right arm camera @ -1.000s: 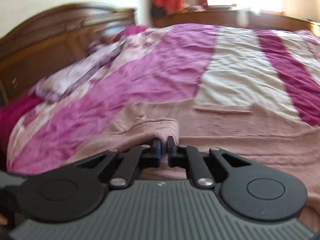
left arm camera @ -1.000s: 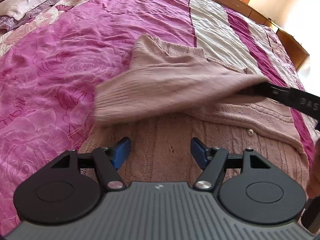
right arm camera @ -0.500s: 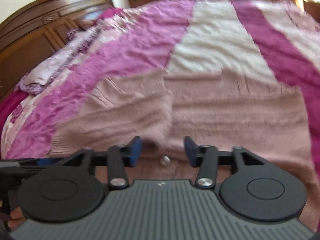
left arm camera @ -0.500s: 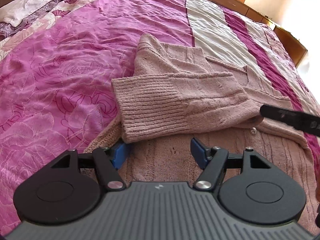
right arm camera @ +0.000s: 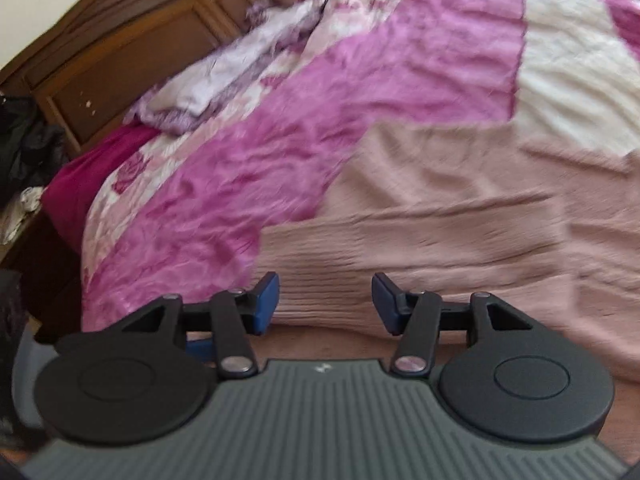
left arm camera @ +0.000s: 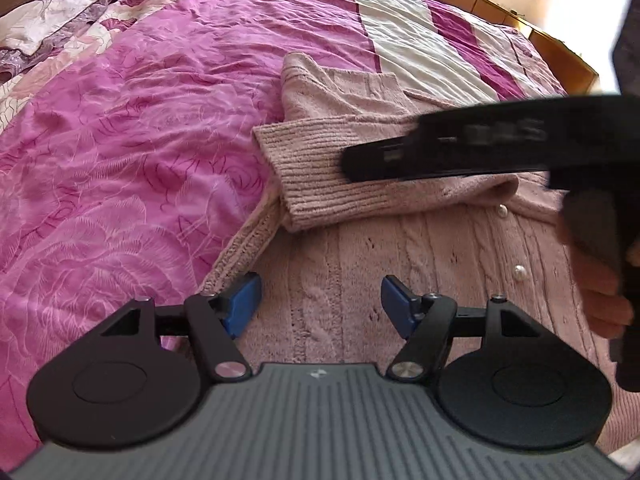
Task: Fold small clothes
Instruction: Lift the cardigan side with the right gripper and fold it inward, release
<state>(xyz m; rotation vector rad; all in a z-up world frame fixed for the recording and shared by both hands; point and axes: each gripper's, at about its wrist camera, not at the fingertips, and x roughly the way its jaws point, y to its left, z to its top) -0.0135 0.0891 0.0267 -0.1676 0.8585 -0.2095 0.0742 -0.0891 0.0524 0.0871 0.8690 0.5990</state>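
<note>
A dusty pink knitted cardigan [left arm camera: 360, 256] with pearl buttons lies on the bed, one sleeve [left arm camera: 340, 192] folded across its front. My left gripper [left arm camera: 320, 304] is open and empty, low over the cardigan's hem. My right gripper [right arm camera: 324, 304] is open and empty above the folded sleeve's ribbed cuff [right arm camera: 332, 256]. The right gripper's body [left arm camera: 460, 148] also shows in the left wrist view, blurred, crossing over the sleeve.
The bed carries a magenta rose-patterned cover [left arm camera: 120, 140] with a cream stripe [left arm camera: 412, 36]. A wooden headboard [right arm camera: 120, 68] and pale floral pillows [right arm camera: 224, 76] are at the left. A wooden ledge [left arm camera: 560, 52] runs along the bed's far side.
My right gripper carried the sleeve across the cardigan, opened and let it go; the sleeve now lies flat. The right gripper has since moved left over the sleeve. My left gripper stayed put, open.
</note>
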